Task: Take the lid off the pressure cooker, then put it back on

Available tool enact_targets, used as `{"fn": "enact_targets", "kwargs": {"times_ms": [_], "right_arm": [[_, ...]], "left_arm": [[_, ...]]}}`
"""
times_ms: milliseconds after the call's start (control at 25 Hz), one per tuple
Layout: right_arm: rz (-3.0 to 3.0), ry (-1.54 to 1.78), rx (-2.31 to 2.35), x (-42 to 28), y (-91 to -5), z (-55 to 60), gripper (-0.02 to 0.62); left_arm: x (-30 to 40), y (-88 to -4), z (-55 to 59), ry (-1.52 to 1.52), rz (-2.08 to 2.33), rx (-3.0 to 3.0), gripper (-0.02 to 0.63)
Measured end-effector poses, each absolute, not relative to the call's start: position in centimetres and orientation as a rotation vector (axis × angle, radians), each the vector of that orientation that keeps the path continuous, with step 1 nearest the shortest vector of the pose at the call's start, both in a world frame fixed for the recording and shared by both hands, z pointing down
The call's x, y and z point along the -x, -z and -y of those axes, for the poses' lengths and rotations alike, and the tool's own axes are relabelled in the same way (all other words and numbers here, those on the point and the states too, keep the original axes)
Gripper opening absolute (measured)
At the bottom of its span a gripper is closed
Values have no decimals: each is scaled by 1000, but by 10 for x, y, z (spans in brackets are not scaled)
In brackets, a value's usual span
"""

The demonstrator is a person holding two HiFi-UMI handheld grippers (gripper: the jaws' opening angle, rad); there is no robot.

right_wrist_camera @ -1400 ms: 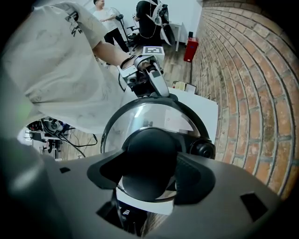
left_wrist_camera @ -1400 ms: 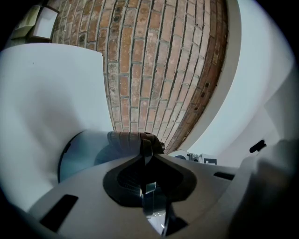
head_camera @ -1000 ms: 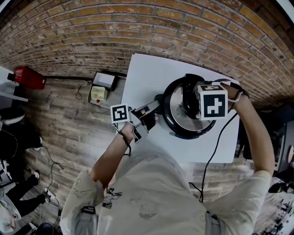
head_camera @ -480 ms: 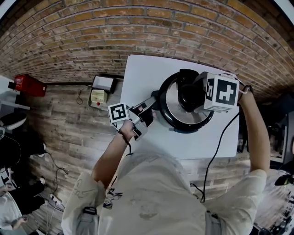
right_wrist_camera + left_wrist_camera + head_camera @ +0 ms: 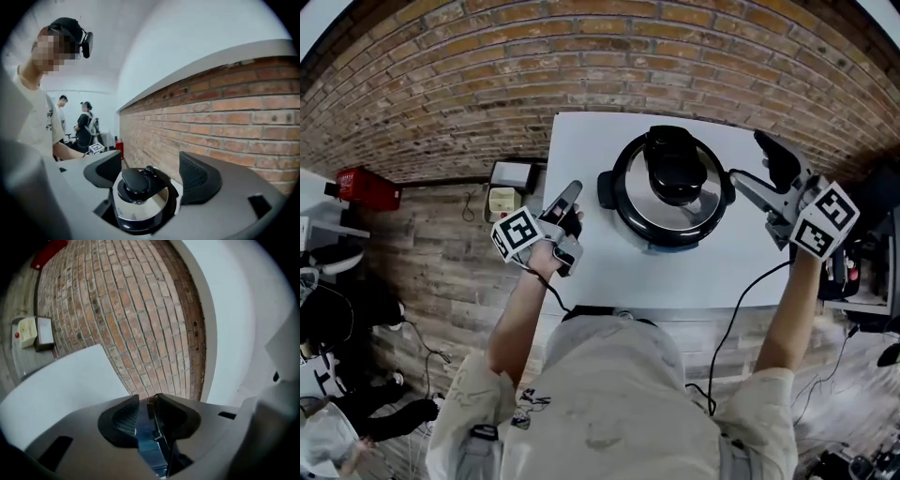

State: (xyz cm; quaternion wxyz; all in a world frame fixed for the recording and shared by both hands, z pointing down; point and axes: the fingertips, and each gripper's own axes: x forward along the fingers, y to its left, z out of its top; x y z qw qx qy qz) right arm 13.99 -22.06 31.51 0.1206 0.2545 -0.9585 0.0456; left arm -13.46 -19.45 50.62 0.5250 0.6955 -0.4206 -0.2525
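A black cable (image 5: 733, 314) runs from the person's right arm down past the bench's (image 5: 600, 272) near edge. The left tongs (image 5: 569, 197) hang over the left edge of the bench, clear of the cooker (image 5: 630, 211). Their jaws stand a narrow gap apart and are opening, with nothing between them. The right tongs (image 5: 759, 173) are held at the bench's right edge, jaws spread wide and empty. In the right gripper view the cooker shows beyond the gap, untouched.

The cooker stands near the far edge of the bench, about midway along it. Its lid (image 5: 698, 206) sits on top, the black knob (image 5: 674, 164) uppermost, and a stub handle (image 5: 607, 190) points toward the left tongs. Nothing lies between either tongs and the cooker.

Off the bench's left edge, on the plank floor, are a small cream box (image 5: 502, 198) and, farther left, a red item (image 5: 364, 186). The brick wall (image 5: 581, 66) runs behind. Two people (image 5: 84, 124) stand far off in the right gripper view.

A second ago the left tongs were at the stub handle and the right tongs were over the knob. Both have since drawn away.
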Motion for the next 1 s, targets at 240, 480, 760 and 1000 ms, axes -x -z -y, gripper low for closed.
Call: {"fn": "enact_targets", "kwargs": {"times_ms": [240, 480, 760, 1000], "right_arm": [[2830, -148, -1123, -183, -336, 185, 395], [2759, -143, -1234, -181, -382, 136, 394], [2740, -174, -1370, -177, -420, 92, 394], [2639, -132, -1639, -186, -444, 66, 388]], "left_arm": [[149, -472, 171, 467, 1383, -1890, 137], [137, -435, 128, 261, 1672, -2141, 137], [114, -425, 75, 3, 1937, -2346, 135], [111, -448, 39, -90, 2086, -2386, 135]]}}
